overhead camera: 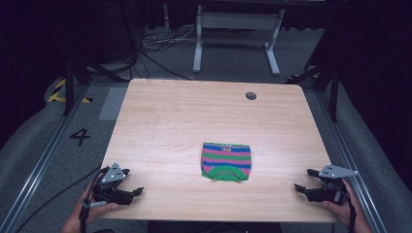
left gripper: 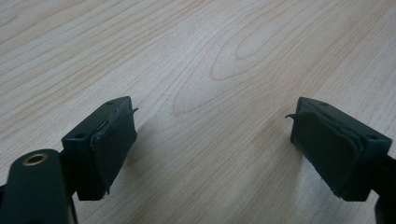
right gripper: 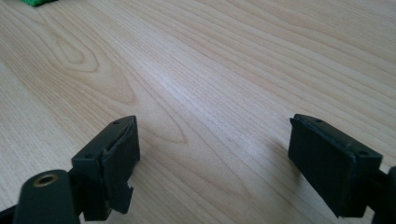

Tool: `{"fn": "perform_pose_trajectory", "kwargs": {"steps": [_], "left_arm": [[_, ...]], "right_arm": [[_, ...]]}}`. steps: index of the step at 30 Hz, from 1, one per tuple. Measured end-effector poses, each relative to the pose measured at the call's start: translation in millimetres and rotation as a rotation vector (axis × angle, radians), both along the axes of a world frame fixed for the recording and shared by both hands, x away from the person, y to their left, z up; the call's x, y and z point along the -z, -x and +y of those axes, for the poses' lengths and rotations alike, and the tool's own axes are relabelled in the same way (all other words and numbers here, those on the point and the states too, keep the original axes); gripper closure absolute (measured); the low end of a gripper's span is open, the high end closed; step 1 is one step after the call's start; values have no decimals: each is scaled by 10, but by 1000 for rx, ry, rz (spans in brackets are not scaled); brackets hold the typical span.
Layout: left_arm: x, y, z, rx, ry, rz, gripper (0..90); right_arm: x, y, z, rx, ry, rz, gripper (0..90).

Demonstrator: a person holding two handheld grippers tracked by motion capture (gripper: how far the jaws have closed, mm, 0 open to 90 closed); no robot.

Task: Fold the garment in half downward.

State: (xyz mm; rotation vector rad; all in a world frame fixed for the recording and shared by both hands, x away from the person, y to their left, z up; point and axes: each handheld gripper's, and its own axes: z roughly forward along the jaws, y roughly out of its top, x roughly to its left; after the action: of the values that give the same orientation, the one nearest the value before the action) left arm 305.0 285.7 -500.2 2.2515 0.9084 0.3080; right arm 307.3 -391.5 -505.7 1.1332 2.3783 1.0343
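My left hand-held gripper (overhead camera: pixel 130 187) and right hand-held gripper (overhead camera: pixel 302 180) gape empty over the counter (overhead camera: pixel 170 121). The striped cloth (overhead camera: pixel 226 161) lies folded between them, its shape unclear; my right gripper view cuts it to a green corner (right gripper: pixel 35 2).

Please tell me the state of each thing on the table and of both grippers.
Striped knitted garment: folded, lying flat, untouched.
Left gripper: open, holding nothing, near the table's front left corner.
Right gripper: open, holding nothing, near the front right corner.
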Motion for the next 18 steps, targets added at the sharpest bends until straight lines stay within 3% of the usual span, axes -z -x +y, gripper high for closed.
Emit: {"fn": "perform_pose_trajectory", "kwargs": {"steps": [18], "left_arm": [[0,-8,-2,-17,1,3,144]], "right_arm": [[1,-7,-2,9,5,4,147]]}}
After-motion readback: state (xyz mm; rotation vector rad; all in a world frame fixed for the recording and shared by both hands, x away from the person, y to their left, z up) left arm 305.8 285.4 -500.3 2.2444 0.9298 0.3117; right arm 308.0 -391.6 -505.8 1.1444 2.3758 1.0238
